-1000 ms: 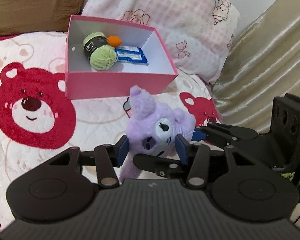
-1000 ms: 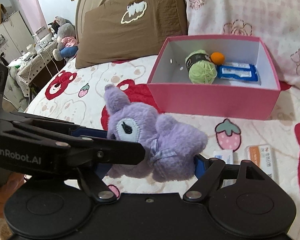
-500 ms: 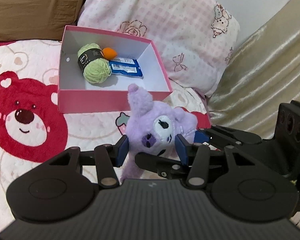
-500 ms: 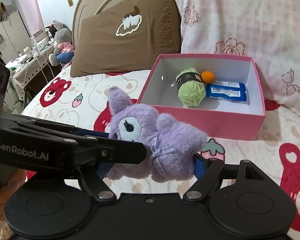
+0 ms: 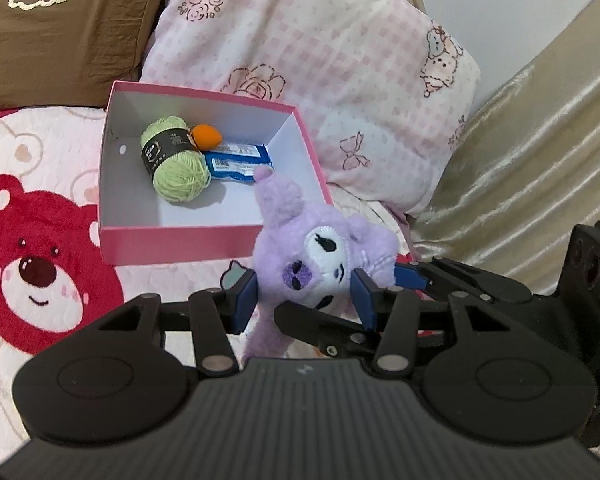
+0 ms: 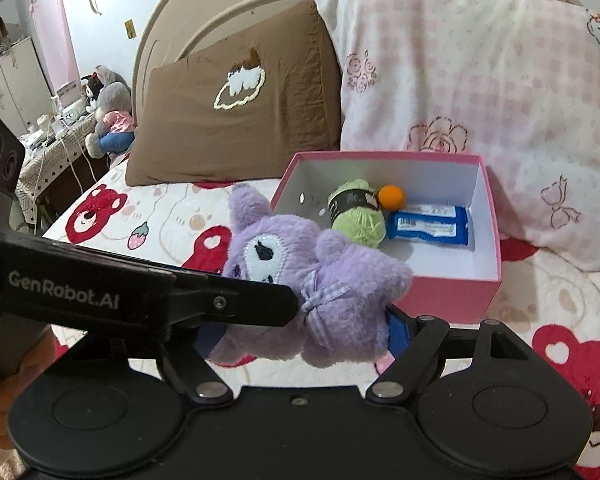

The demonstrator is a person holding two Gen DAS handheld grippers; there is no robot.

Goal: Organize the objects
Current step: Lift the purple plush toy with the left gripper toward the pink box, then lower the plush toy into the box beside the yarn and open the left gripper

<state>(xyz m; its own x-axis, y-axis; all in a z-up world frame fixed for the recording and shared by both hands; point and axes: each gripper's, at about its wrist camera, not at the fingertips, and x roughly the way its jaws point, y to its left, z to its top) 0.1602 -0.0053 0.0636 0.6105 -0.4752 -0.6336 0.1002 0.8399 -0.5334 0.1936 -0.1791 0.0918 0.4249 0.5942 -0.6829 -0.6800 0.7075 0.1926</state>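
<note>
From the left wrist view, the left gripper has its blue pads pressed against either side of the head of the purple plush toy, so it is clamped on the toy. The toy hangs clear of the bedspread, just short of the near right corner of the pink box, which lies toward 11 o'clock from it. One ear already overlaps the box's opening. Inside the box sit a green yarn ball, an orange ball and a blue packet. The right gripper's fingers reach in from 3 o'clock and grip the toy's far side.

From the right wrist view, the right gripper is closed on the toy's body; one blue pad shows at the right flank, the other is half hidden beneath the plush. The left gripper's arm crosses in from 9 o'clock and covers the toy's chin. The box stands toward 1 o'clock, its near wall just behind the toy.

The risks, as I judge them: both tools hold one soft, squashy toy, so if the hands drift apart it could stretch or slip from one pair of pads. If the toy travels too low, its feet could catch the near wall and shove the light box toward the pink pillow. Dropped at the left, it would land on the yarn and sit proud of the rim.
</note>
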